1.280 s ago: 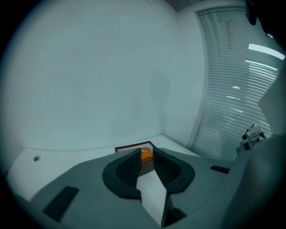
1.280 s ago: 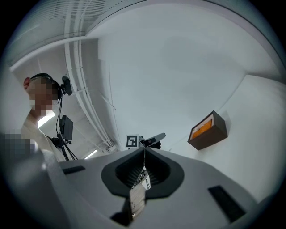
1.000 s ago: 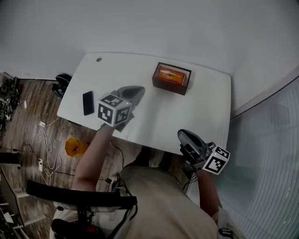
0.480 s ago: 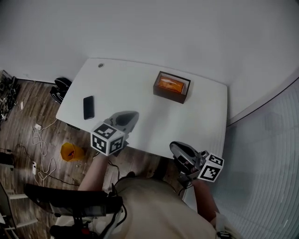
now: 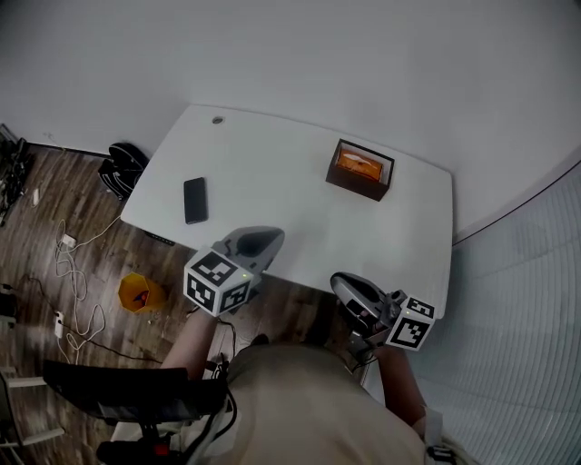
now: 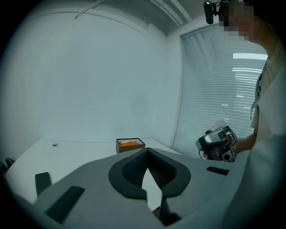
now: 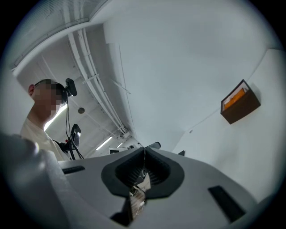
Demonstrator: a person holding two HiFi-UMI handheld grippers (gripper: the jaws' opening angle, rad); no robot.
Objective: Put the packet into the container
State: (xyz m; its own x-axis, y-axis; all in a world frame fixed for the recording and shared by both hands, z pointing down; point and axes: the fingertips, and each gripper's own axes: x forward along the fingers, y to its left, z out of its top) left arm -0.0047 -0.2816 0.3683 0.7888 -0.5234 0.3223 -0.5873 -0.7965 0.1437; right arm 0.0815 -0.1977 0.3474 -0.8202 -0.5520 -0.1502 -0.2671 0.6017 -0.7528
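Both clenched, empty: my left gripper (image 5: 267, 240) and right gripper (image 5: 344, 284) near table (image 5: 272, 173) front edge. Packet (image 5: 360, 164) sits in container (image 5: 357, 188), well apart.

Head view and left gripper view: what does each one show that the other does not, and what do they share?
Only the head view shows the brown wooden floor and the small orange bin standing on it. Only the left gripper view shows the ceiling with its pipes and the black camera on the person's head. Both show the white table, the dark brown open box holding the orange packet, the left gripper with its jaws together, and the right gripper.
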